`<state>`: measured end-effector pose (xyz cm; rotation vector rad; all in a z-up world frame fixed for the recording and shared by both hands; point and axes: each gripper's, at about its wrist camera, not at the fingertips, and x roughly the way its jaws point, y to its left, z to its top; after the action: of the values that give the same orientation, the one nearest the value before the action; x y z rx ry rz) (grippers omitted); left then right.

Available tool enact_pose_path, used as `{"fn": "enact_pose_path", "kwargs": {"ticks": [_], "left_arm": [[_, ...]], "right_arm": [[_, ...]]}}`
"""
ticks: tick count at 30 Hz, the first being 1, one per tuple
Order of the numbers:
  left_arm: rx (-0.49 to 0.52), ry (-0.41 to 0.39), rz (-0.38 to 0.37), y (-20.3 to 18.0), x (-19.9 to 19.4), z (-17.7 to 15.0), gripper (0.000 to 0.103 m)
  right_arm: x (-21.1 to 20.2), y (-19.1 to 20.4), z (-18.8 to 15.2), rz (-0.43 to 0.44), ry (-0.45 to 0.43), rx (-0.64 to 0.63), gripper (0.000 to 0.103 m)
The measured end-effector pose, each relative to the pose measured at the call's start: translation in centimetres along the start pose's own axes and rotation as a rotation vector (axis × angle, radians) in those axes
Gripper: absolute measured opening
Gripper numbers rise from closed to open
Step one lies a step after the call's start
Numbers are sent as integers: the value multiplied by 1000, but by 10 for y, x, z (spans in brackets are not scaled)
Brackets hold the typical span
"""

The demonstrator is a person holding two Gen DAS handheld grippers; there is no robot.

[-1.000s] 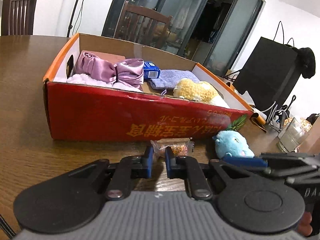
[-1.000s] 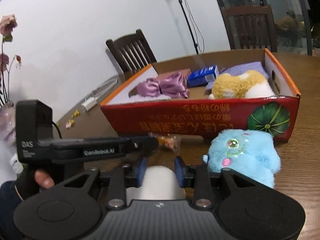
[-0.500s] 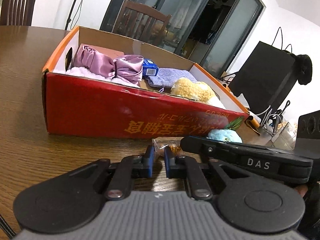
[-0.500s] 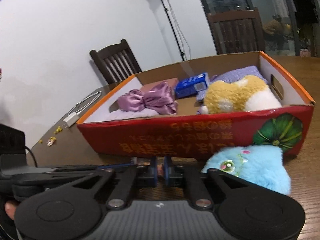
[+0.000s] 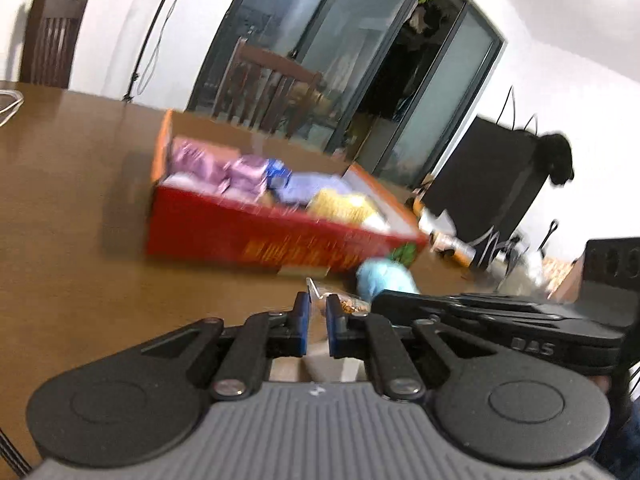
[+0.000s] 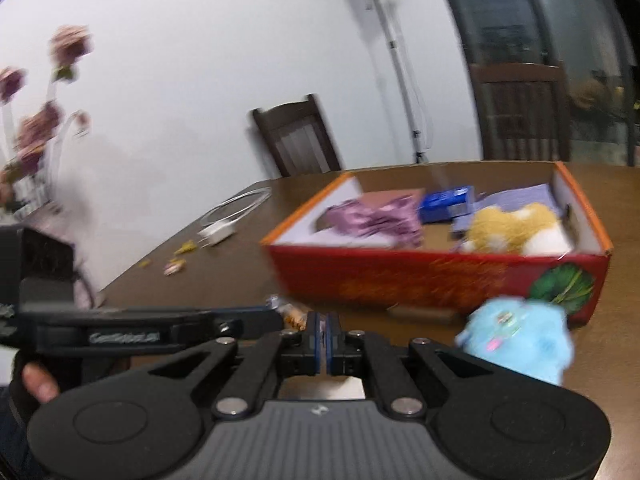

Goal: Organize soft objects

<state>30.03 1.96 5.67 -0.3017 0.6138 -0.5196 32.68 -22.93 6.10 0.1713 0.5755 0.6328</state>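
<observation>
Both tongs (image 5: 317, 322) (image 6: 323, 334) grip the snack packet (image 5: 340, 300), nearly closed.

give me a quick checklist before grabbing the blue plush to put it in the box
1. Blue plush outside the red box, on the table: ok.
2. Right gripper open for a grasp: not ok, jaws nearly shut.
3. Left gripper free: cannot tell, narrow gap with the snack packet just ahead.
4. Room in the box: cannot tell, yellow plush fills the near corner.
5. Views sharp enough to aim: not ok, both blurred.
</observation>
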Motion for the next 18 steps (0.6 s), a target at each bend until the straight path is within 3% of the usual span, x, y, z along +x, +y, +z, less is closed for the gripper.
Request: {"fn": "enact_pose_path", "kwargs": {"ticks": [4, 7, 9, 10, 11, 14, 18], "left_arm": [[-9, 86, 61, 12, 0, -33, 10], [-5, 78, 85, 14, -6, -41, 16], [31, 45, 70, 9, -14, -39, 41], [45, 25, 62, 6, -18, -38, 61], [63, 8, 54, 2, -22, -38, 69], [92, 12, 35, -7, -18, -40, 73], [138, 72, 100, -14, 0, -48, 73]], "right_arm": [[9, 27, -30, 13, 87, -48, 3], [21, 31, -46, 7, 148, -37, 4], [18, 36, -48, 11, 146, -55, 13], [14, 36, -46, 12, 129, -57, 14], [7, 36, -45, 15, 108, -57, 15], [-7, 32, -43, -45, 52, -58, 23], [2, 22, -48, -132, 71, -49, 27]]}}
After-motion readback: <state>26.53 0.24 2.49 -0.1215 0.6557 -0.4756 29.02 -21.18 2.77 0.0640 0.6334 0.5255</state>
